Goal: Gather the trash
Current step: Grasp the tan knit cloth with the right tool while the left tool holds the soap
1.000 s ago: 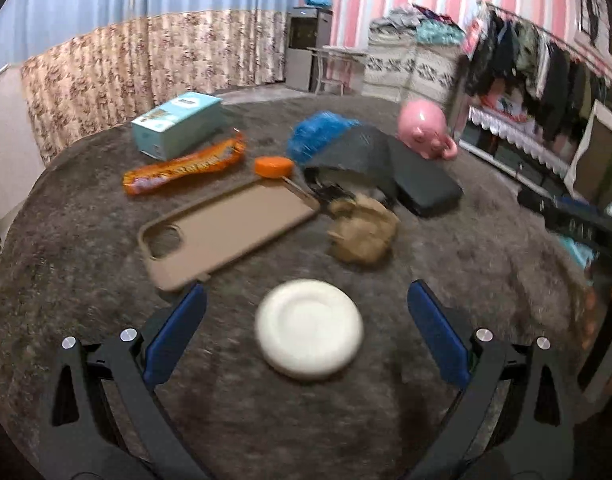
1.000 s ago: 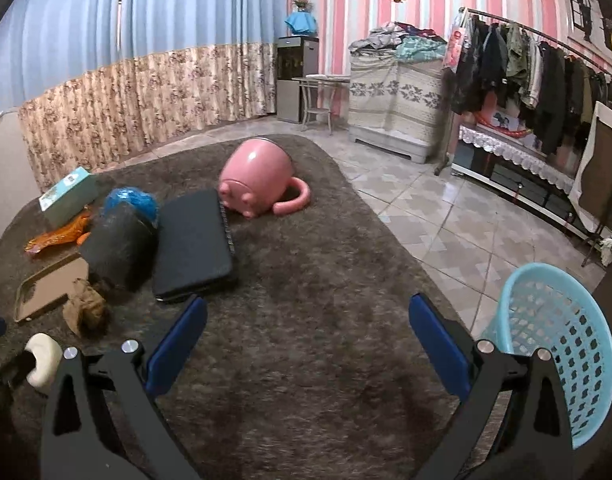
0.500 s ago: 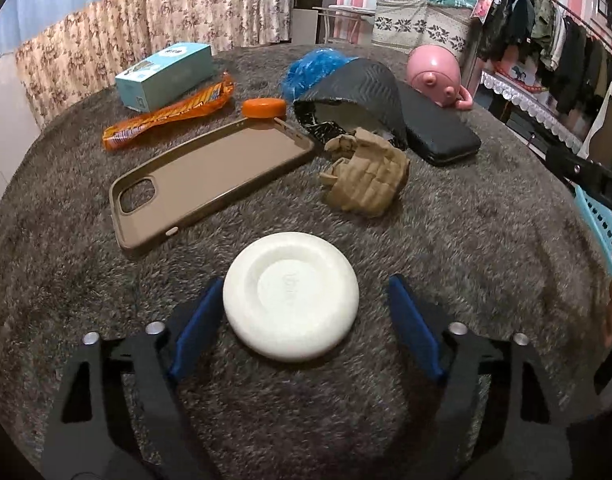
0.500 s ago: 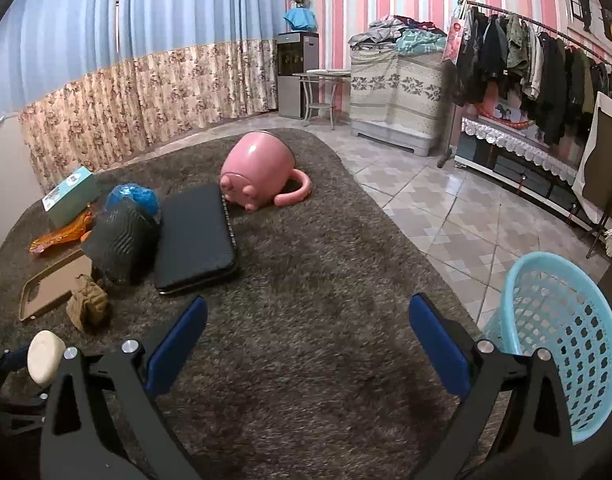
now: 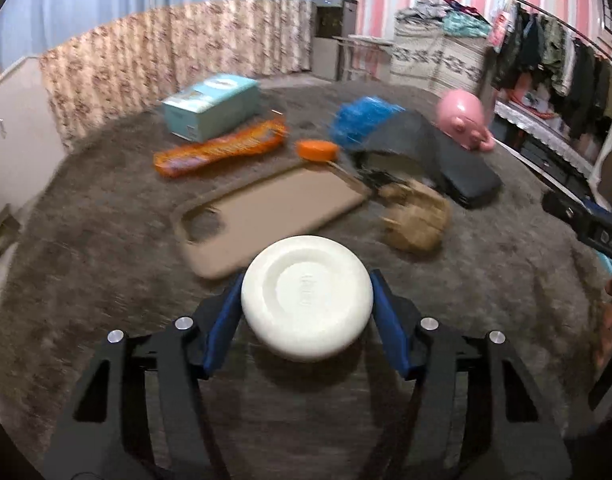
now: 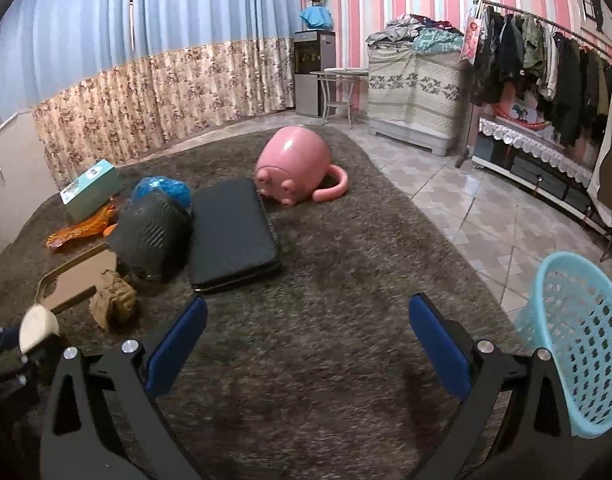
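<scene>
With the left gripper [image 5: 307,304], jaws just closed, pinching the smooth white round plastic lid [image 5: 307,307] by its curved rim, and the right gripper [image 6: 307,346] spread empty, the lid may squirt out.

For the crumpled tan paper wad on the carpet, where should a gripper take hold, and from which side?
Pinch the crumpled tan paper wad across its bulging middle, coming down from above. It is a soft lump with no handle, and the tan phone case and black cloth crowd its far and left sides.
</scene>
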`<state>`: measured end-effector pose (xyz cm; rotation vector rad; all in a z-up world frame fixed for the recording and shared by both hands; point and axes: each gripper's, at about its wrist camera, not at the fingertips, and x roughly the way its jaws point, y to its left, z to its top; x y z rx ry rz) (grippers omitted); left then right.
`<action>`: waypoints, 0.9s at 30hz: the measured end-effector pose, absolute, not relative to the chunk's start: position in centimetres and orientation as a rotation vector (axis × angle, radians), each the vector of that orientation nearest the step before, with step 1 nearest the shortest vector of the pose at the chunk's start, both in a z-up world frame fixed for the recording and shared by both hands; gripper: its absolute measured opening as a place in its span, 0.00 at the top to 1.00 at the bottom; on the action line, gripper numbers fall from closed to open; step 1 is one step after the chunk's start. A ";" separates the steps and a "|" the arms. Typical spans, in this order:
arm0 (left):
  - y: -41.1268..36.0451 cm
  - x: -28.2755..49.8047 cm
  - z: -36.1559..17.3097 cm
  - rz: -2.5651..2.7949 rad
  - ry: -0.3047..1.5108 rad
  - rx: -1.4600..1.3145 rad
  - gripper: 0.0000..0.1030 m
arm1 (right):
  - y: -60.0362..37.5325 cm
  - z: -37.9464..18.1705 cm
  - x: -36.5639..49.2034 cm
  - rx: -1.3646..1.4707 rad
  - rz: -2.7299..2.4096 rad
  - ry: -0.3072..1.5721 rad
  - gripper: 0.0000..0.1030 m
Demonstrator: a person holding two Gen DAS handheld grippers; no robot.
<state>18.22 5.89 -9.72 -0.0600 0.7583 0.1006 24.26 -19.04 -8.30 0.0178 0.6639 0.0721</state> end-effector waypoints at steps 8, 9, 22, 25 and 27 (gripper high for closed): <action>13.5 17.8 -8.9 0.293 0.682 -0.097 0.41 | -15.8 -8.9 23.8 -0.052 0.121 0.655 0.04; 14.1 17.8 -8.8 0.315 0.671 -0.101 0.41 | -15.6 -8.8 23.7 -0.050 0.128 0.655 0.04; 16.0 18.8 -10.1 0.334 0.689 -0.154 0.41 | -11.3 -9.6 24.0 -0.073 0.252 0.685 0.04; 16.2 18.7 -10.3 0.333 0.692 -0.170 0.41 | -10.2 -9.4 23.8 -0.076 0.288 0.678 0.04; 16.2 18.7 -10.3 0.329 0.688 -0.174 0.41 | -9.1 -9.3 23.7 -0.091 0.321 0.671 0.04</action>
